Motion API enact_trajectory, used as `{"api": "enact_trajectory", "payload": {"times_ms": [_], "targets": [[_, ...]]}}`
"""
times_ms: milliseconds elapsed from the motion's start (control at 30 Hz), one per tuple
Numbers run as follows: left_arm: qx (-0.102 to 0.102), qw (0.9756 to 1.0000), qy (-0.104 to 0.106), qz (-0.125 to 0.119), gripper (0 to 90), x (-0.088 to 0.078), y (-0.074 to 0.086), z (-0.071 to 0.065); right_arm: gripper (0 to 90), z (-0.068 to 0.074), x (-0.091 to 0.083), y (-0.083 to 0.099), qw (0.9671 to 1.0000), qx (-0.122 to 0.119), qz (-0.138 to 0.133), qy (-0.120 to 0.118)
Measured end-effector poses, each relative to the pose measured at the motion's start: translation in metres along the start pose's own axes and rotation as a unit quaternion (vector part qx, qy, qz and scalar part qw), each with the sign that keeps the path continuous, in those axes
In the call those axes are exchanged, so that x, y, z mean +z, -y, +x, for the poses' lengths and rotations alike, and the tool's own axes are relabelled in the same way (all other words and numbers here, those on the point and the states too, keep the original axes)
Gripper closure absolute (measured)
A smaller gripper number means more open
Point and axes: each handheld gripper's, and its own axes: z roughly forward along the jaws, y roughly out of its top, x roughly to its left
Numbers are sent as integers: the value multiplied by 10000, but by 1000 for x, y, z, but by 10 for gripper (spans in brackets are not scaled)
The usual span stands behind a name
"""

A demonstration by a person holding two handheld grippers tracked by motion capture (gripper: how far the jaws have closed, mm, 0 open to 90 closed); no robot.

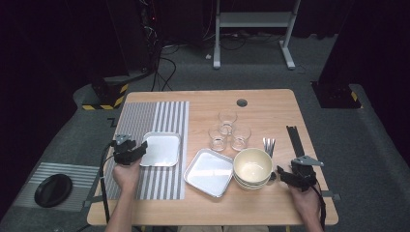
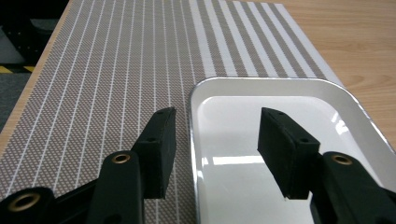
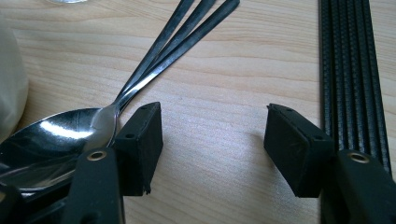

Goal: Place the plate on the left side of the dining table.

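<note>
Wooden surface (image 1: 270,104) under my hands: my left hand-held gripper (image 1: 137,152) sits at the white tray (image 1: 162,149) on the striped mat (image 1: 164,113). Left gripper view: jaws apart, straddling the tray's rim, not pressing. Right gripper view: my right hand-held gripper (image 3: 212,140) gapes wide, holding nothing, spoons (image 3: 60,135) just left

Both hands reach forward; the left claw (image 1: 140,150) and the right claw (image 1: 281,174) each gape open.

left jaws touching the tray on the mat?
Apart. In the left gripper view, the left gripper straddles the tray rim, open, with visible gaps either side.
</note>
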Motion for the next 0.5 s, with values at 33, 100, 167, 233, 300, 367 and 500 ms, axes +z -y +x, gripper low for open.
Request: {"api": "enact_trajectory", "payload": {"times_ms": [33,100,167,233,300,367,500], "targets": [[81,10000,23,-15,472,-3,2,-1,372,0,0,0,10000,1,1,-1],[192,9998,3,42,473,-6,4,-3,372,0,0,0,10000,0,1,-3],[183,9998,43,17,474,-11,5,-4,373,0,0,0,10000,-4,0,-5],[112,9999,116,-10,484,-16,6,-6,373,0,0,0,10000,-4,-1,-4],[158,9998,150,-32,486,-20,7,-10,373,0,0,0,10000,-13,-3,-2],[229,9995,195,-44,487,-24,9,-13,373,0,0,0,10000,-2,-1,-4],[195,9993,319,-83,494,-28,14,-19,373,0,0,0,10000,-18,-14,-5]]}}
